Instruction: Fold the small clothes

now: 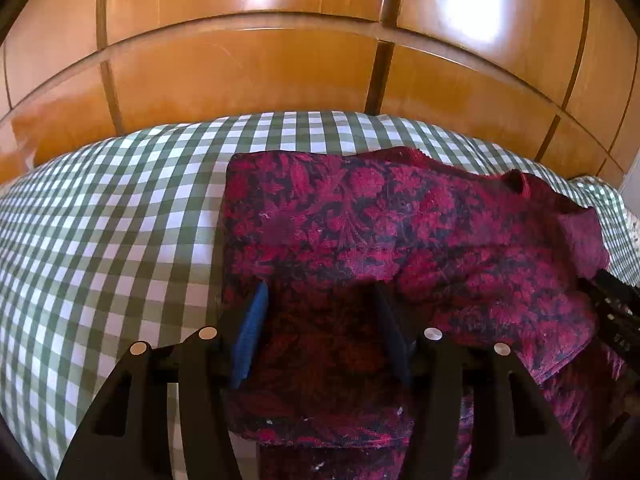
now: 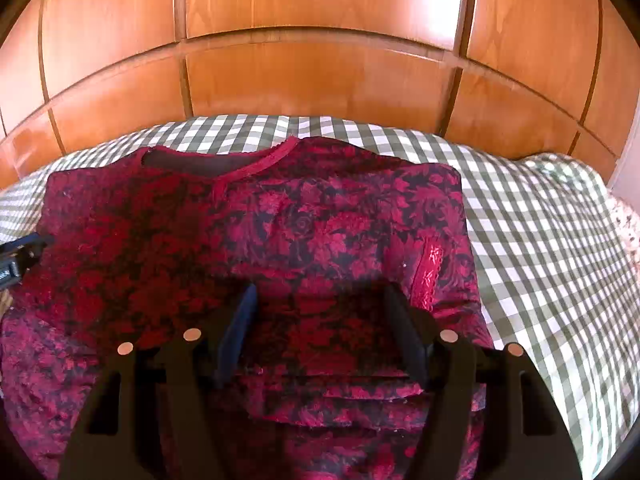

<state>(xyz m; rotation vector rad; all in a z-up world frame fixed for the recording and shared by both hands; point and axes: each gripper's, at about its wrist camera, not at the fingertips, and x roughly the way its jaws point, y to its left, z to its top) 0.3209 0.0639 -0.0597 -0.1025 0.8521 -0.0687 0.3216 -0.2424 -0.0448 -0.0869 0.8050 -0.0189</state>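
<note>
The red floral top (image 2: 256,240) lies on the green-checked bedcover (image 2: 540,240), neckline toward the wooden wardrobe (image 2: 320,60) beyond the bed. Its sides look already turned in: in the right wrist view the right edge runs straight with a trimmed cuff lying on the body, and in the left wrist view the left edge is a clean line too (a sleeve end bunches loosely at the far right of that view). Near the camera, several stacked layers show, which suggests the hem is partly folded up or gathered. The left gripper (image 1: 320,320) and the right gripper (image 2: 320,320) both hover low over the near part of the cloth, fingers spread wide with nothing pinched between them. By my reading the lengthwise folds are done; the crosswise fold, bringing hem toward neckline, remains.
</note>
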